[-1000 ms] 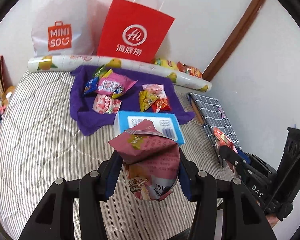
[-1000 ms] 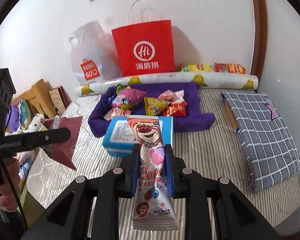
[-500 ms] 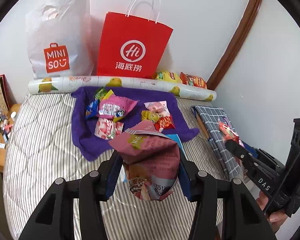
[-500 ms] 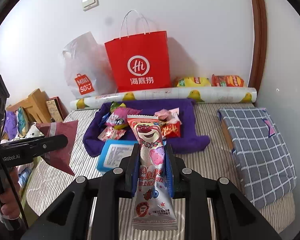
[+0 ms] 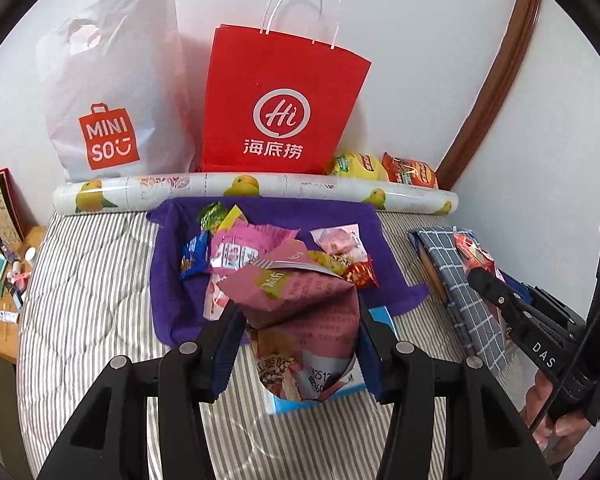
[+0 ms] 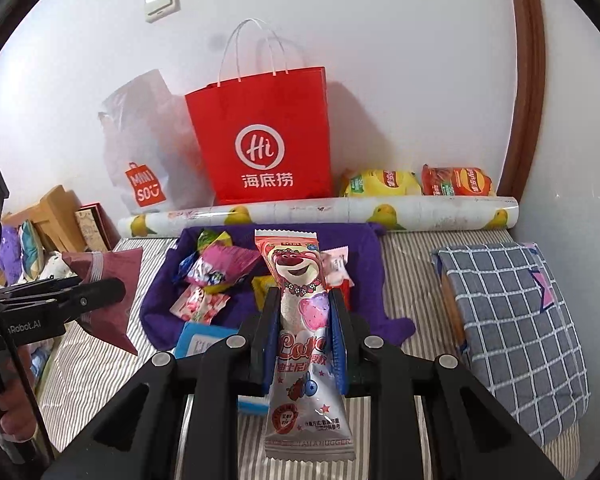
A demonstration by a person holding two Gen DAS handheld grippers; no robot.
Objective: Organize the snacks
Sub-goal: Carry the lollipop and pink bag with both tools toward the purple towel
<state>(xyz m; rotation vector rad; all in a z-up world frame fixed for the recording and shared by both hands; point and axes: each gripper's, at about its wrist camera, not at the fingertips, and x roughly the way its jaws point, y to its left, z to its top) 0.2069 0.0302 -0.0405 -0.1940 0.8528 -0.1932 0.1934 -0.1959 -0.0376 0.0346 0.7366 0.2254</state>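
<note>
Insp. A: Snacks status? Maroon snack pouch [image 5: 300, 312] is clamped between the pads of the left gripper [image 5: 298, 344], held above the striped mattress [image 5: 92, 320].
Insp. B: Confirmed. Bear-print snack stick [image 6: 302, 320] is pinched upright in the right gripper [image 6: 304, 340], jaws set narrow on it.
Insp. A: Remaining pkts?
Insp. B: Loose pkts are seen piled on the purple cloth [image 6: 364, 276], incl. a pink pouch [image 5: 244, 248] and a red candy [image 5: 362, 274]. Blue box [image 6: 198, 340] is noted at the cloth's near edge, partly hidden.
Insp. A: Rear wall?
Insp. B: Red paper bag [image 5: 276, 108] and white Miniso bag [image 5: 112, 92] are stood behind a fruit-print roll [image 5: 260, 192]. Two chip bags are lodged at the roll's right end.
</note>
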